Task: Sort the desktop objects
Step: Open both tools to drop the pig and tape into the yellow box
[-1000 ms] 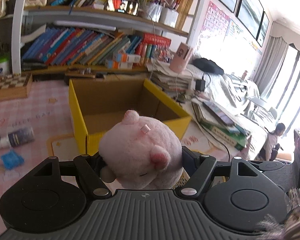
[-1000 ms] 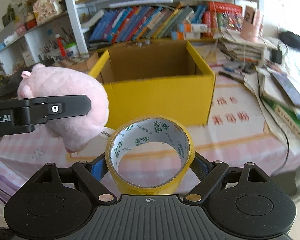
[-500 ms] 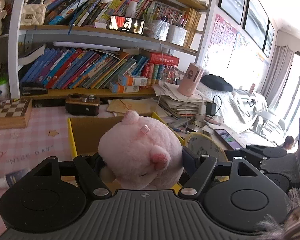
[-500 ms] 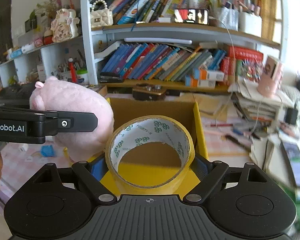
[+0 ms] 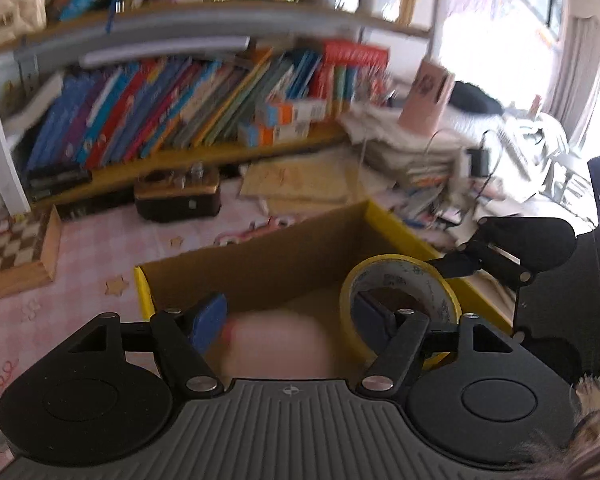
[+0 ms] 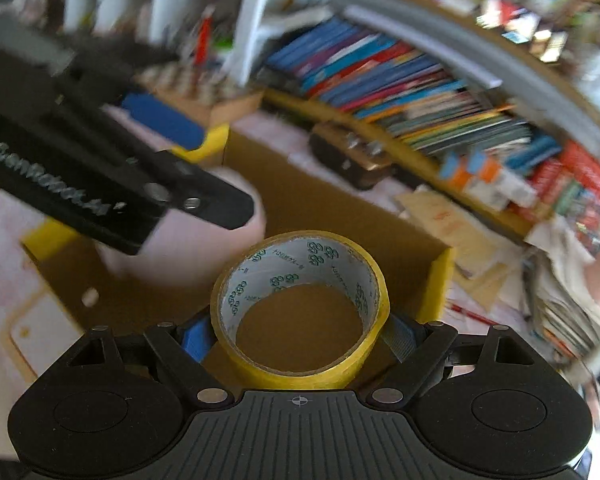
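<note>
1. The left gripper [image 5: 288, 326] has just been closing, yet its fingers now stand clear of the blurred pink plush toy [image 5: 278, 344], which has dropped into the yellow cardboard box [image 5: 260, 264].
2. The right gripper [image 6: 300, 332], now over the box, is still clamped on the yellow tape roll [image 6: 300, 308], likely next to go in.

The tape roll [image 6: 300, 308] is showing glossy yellow film over a printed paper core. The box [image 6: 352, 216] is looking like matt brown cardboard inside, and the plush toy [image 5: 276, 346] is looking soft and fuzzy.

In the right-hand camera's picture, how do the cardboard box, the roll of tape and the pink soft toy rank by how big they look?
1. Cardboard box, by far the largest.
2. Roll of tape.
3. Pink soft toy.

The last two look alike: the tape is nearer the camera, the toy blurred and half hidden.
</note>
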Tool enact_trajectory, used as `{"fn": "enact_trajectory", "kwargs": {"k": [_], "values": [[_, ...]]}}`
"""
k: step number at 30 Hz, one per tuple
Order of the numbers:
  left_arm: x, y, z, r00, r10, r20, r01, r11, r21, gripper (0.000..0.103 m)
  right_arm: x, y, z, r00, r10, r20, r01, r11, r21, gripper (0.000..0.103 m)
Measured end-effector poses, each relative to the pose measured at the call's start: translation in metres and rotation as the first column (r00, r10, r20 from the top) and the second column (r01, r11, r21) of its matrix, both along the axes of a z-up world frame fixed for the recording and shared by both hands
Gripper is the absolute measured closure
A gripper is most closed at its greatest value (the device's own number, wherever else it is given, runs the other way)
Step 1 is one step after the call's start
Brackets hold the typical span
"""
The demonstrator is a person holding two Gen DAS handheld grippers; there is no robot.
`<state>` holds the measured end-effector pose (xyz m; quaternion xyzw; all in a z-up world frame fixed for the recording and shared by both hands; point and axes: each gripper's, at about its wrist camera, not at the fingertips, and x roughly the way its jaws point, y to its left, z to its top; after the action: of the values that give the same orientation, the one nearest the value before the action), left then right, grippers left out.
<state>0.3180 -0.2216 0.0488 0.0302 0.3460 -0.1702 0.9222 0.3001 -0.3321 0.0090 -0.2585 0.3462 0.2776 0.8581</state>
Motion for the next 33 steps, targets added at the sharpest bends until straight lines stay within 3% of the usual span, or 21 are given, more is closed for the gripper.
{"fn": "enact_trajectory", "kwargs": {"k": [3,7,13,15,17,24,33], "values": [[0.021,-0.007,-0.011,0.998,-0.012,-0.060,0.012,1.000,0.004,0.036,0.018,0.012,-0.012,0.998,0.063,-0.025,-0.065,0.996,-0.065,0.016],[0.032,-0.017,-0.025,0.996,-0.021,-0.089,0.029,0.996,0.088,0.036,0.038,0.022,-0.026,0.992,0.098,-0.082,-0.108,0.987,-0.119,0.016],[0.033,-0.009,-0.033,0.995,0.011,-0.104,-0.002,0.997,0.081,0.035,0.049,0.026,-0.033,0.983,0.121,-0.137,-0.141,0.978,-0.152,0.015],[0.032,-0.008,-0.034,0.995,0.020,-0.099,-0.012,0.997,0.081,0.026,0.051,0.025,-0.033,0.983,0.110,-0.150,-0.132,0.980,-0.148,0.015],[0.028,-0.006,-0.032,0.996,0.029,-0.080,-0.023,0.997,0.074,0.018,0.050,0.023,-0.031,0.984,0.108,-0.139,-0.128,0.982,-0.140,0.012],[0.007,0.006,-0.014,0.998,0.070,0.009,-0.070,0.997,-0.021,0.007,0.036,0.014,-0.008,0.995,0.094,-0.027,-0.096,0.990,-0.108,0.007],[-0.048,0.024,0.020,0.981,0.135,0.141,-0.121,0.987,-0.102,0.000,-0.011,-0.010,0.037,0.995,-0.012,0.097,0.003,0.996,0.092,0.004]]}}
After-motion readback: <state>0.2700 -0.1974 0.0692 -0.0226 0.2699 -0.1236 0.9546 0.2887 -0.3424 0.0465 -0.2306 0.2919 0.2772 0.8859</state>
